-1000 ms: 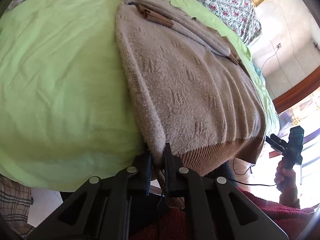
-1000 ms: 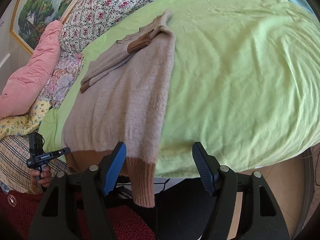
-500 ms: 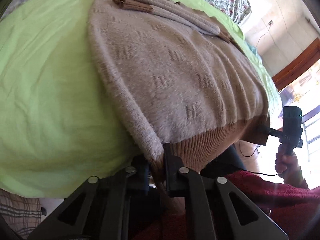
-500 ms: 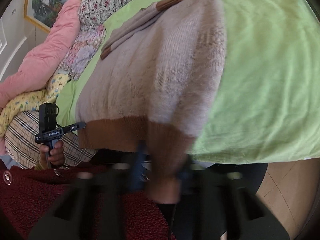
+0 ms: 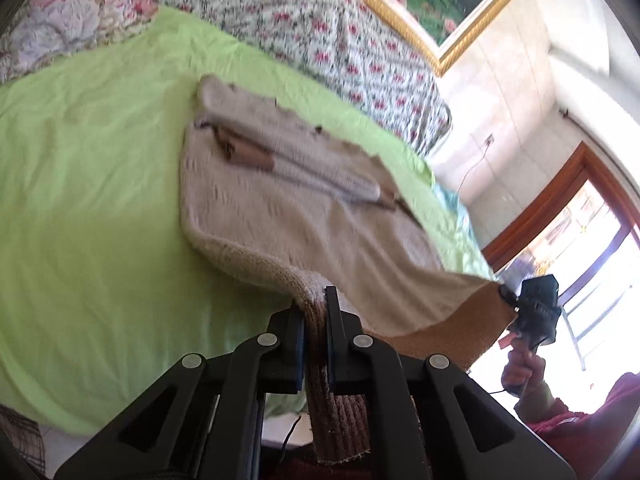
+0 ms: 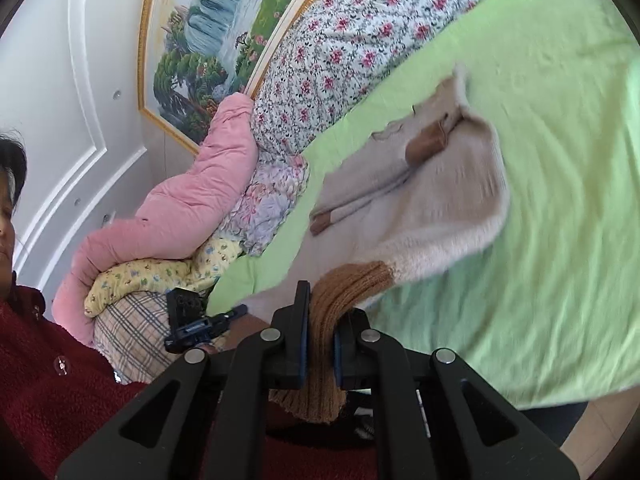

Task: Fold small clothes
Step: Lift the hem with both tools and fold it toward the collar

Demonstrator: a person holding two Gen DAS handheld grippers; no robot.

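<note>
A beige knit sweater [image 5: 280,208] with a brown ribbed hem lies on the green bed sheet [image 5: 92,208], its sleeves folded across the chest. My left gripper [image 5: 316,312] is shut on one hem corner and holds it lifted. My right gripper [image 6: 322,312] is shut on the other brown hem corner [image 6: 352,280], also lifted off the bed. The sweater [image 6: 432,200] hangs between both grippers, its upper part still on the sheet. The right gripper also shows at the right of the left wrist view [image 5: 536,304], and the left gripper shows in the right wrist view [image 6: 192,320].
Floral bedding [image 5: 320,28] and a gold-framed painting [image 6: 224,28] lie beyond the sweater. A pink quilt [image 6: 180,208] and a plaid pillow [image 6: 132,332] are stacked at the bed's left. The person in a red top [image 6: 48,392] stands at the bed edge.
The right gripper closed on the brown hem corner. Both grippers then raised the hem and carried it forward over the bed, so more of the sheet and headboard shows.
</note>
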